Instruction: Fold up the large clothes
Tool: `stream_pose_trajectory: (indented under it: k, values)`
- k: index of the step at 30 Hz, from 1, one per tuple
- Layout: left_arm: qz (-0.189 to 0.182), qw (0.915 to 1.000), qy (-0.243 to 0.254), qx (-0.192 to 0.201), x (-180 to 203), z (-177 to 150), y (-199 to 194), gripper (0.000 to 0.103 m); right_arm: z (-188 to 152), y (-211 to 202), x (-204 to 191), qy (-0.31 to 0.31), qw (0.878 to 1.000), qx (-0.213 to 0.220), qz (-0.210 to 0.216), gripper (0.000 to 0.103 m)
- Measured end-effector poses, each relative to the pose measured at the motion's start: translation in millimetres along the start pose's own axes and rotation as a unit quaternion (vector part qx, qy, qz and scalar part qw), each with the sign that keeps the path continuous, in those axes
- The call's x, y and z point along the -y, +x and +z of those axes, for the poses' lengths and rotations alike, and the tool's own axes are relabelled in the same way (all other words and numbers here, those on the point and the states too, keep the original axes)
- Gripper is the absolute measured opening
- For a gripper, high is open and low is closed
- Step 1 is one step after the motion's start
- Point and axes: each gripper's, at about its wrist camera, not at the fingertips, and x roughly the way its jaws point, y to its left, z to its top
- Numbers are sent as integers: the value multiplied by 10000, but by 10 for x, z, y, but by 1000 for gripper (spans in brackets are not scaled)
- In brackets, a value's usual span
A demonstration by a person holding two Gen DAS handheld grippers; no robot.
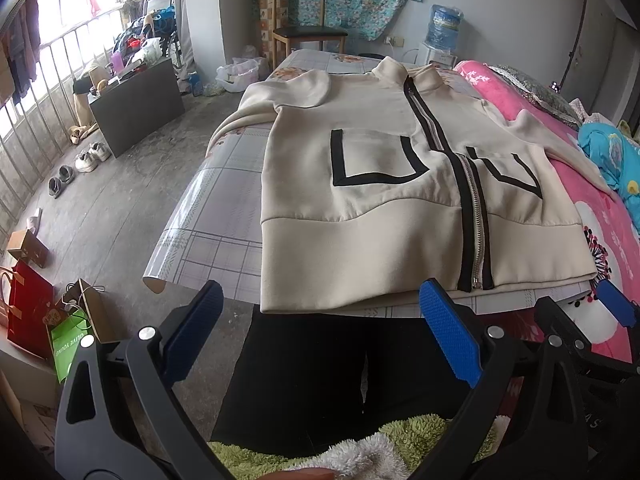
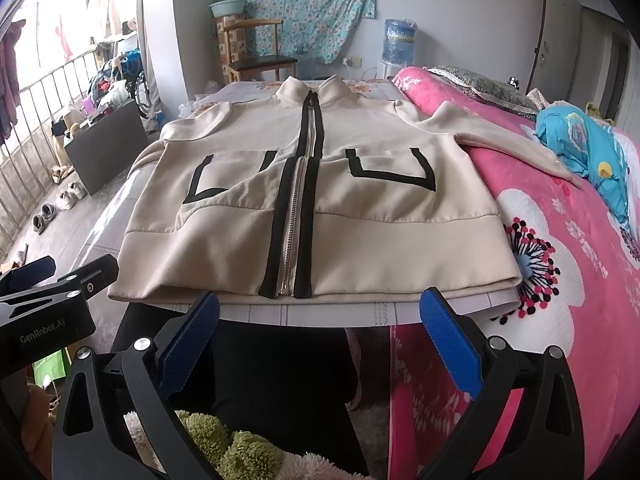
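From the left wrist view, the cream jacket [image 1: 360, 168] lies flat and face up on the tabletop [image 1: 208, 248], zipped, its hem at the near edge and its collar at the far end; this spread-out, squared placement looks like the starting layout for folding, nothing yet turned in; one sleeve [image 1: 256, 100] trails off the jacket's far left corner over the tabletop's side, so it will likely need drawing in first; the left gripper [image 1: 324, 328] hangs just short of the hem with its blue pads spread wide and nothing between them, poised, I judge, to reach in for the hem or a side; the right gripper [image 1: 600, 312] shows just beside the jacket's near right corner, also apart from the cloth.

From the right wrist view, the same jacket [image 2: 320, 200] fills the middle, its black-edged zip [image 2: 294, 216] running straight from hem to collar, a handy centre line for a symmetrical fold; the right sleeve [image 2: 504, 140] stretches away from the jacket's right shoulder onto the pink blanket [image 2: 560, 280] of the bed alongside, lying off the tabletop [image 2: 320, 312]; the right gripper [image 2: 320, 328] is likewise wide open and empty, held just before the hem; the left gripper [image 2: 52, 284] sits off the jacket's near left corner, clear of it; its jaws cannot be judged from this angle.
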Motion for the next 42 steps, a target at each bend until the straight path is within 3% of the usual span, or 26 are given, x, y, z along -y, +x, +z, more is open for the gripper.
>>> stream_pose_trajectory:
  k: [42]
  values:
    - [14,10000,7,7,56,55,9,95,24,128,91,76,9999,-72,19,98]
